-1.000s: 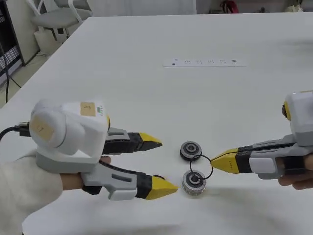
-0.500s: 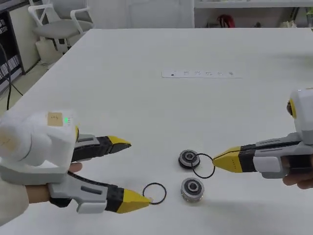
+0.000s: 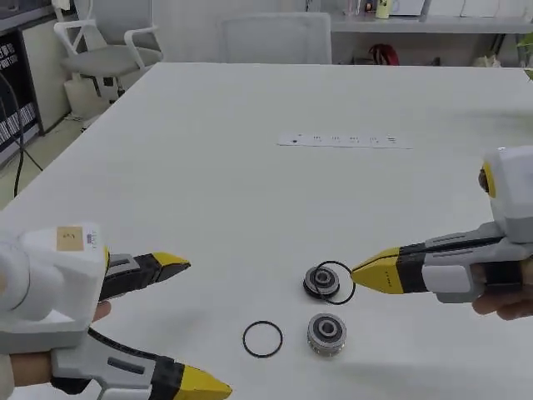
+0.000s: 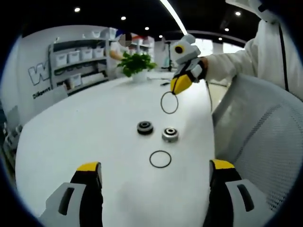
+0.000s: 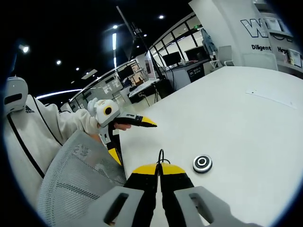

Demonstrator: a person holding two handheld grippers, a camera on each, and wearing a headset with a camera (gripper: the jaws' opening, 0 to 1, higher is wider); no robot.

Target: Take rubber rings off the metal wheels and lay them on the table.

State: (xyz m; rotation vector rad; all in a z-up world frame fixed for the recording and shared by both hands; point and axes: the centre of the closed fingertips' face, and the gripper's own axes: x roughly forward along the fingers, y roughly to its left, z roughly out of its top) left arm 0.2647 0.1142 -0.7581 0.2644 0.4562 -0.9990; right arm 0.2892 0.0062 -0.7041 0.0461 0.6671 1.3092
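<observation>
Right tongs [image 3: 358,272] nip the seemingly light, floppy rubber ring [image 4: 162,103] by its strand, centre frame; left tongs [image 3: 198,327] gape, empty.

Broad white table [image 3: 250,167], matte top. Toward front, two small metal wheels lying flat, just beside each other, not touching: darker far wheel [image 3: 320,281], silvery near wheel [image 3: 326,332]. Left of near wheel, black rubber ring [image 3: 262,339] flat on top, near it, apart. Farther back, thin white strip [image 3: 344,141] with small dark marks, well apart from wheels.
</observation>
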